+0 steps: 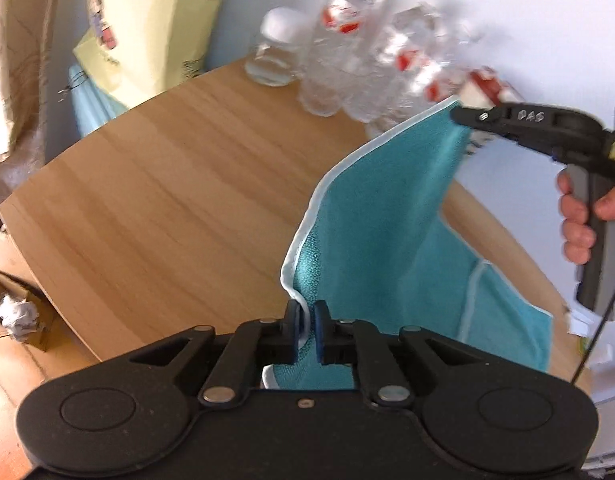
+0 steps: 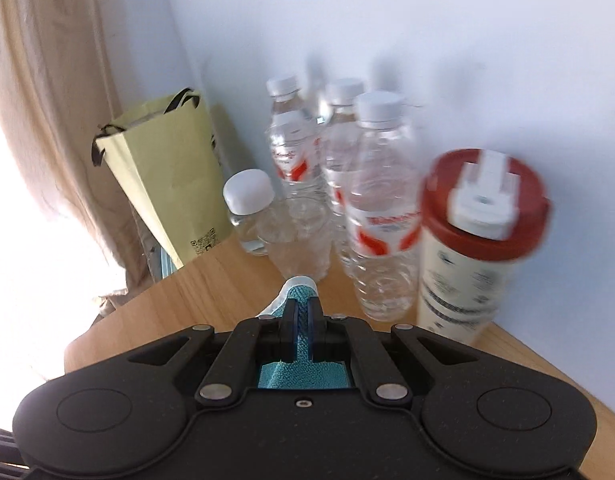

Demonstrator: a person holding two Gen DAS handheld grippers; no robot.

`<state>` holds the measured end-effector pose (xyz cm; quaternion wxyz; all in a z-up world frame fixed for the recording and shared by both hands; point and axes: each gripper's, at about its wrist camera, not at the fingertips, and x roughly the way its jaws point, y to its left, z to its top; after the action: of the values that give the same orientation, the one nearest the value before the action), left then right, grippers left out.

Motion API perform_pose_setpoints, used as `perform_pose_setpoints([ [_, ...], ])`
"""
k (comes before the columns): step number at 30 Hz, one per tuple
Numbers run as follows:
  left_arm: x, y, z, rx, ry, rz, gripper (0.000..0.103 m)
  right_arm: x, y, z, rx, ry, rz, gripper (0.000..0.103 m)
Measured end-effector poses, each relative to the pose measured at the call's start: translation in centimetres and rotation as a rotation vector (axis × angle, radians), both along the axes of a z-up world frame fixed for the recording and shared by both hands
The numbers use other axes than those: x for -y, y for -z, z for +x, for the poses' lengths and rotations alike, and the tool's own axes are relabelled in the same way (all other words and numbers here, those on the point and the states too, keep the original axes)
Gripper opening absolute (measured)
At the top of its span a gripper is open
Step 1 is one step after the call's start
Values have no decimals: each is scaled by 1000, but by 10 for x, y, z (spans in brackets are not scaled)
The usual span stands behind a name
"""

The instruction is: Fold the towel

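A teal towel (image 1: 387, 208) with a pale border hangs in the air above the wooden table (image 1: 167, 184), stretched between both grippers. My left gripper (image 1: 306, 312) is shut on one corner of its edge, low in the left wrist view. My right gripper (image 1: 461, 114), held by a hand (image 1: 577, 224), pinches the far upper corner. In the right wrist view that gripper (image 2: 302, 308) is shut on the towel (image 2: 301, 296), whose corner pokes out past the pads. The towel's lower part drapes toward the table's right edge.
Several clear water bottles (image 2: 371, 208) and a small jar (image 2: 249, 212) stand at the table's back by the wall. A red-lidded cup (image 2: 475, 240) stands right of them. A pale green paper bag (image 2: 167, 176) leans at the back left. A cardboard box (image 1: 19, 312) sits on the floor.
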<state>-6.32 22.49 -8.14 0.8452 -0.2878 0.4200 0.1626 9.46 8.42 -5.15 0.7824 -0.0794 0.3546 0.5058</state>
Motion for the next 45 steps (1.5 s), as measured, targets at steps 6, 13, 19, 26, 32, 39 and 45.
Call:
perform_pose_setpoints([
  [6,62,-30,-4,46,-4,85,7,66,-19,6,-14,-16,74,4],
  [13,160,-53,-6,131,-1,83,7,159,-24,23,-64,-4,138,4],
  [19,237,-52,-3,152,48,108,7,226,-5,37,-77,26,165,4],
  [26,300,-14,14,110,178,106,7,282,30,52,-69,23,86,9],
  [32,334,25,25,-32,322,60,9,327,79,55,-150,115,-79,34],
  [39,316,27,26,-88,247,55,13,318,74,53,-181,215,-92,48],
  [45,329,47,39,-153,357,87,22,291,68,68,-293,324,-84,65],
])
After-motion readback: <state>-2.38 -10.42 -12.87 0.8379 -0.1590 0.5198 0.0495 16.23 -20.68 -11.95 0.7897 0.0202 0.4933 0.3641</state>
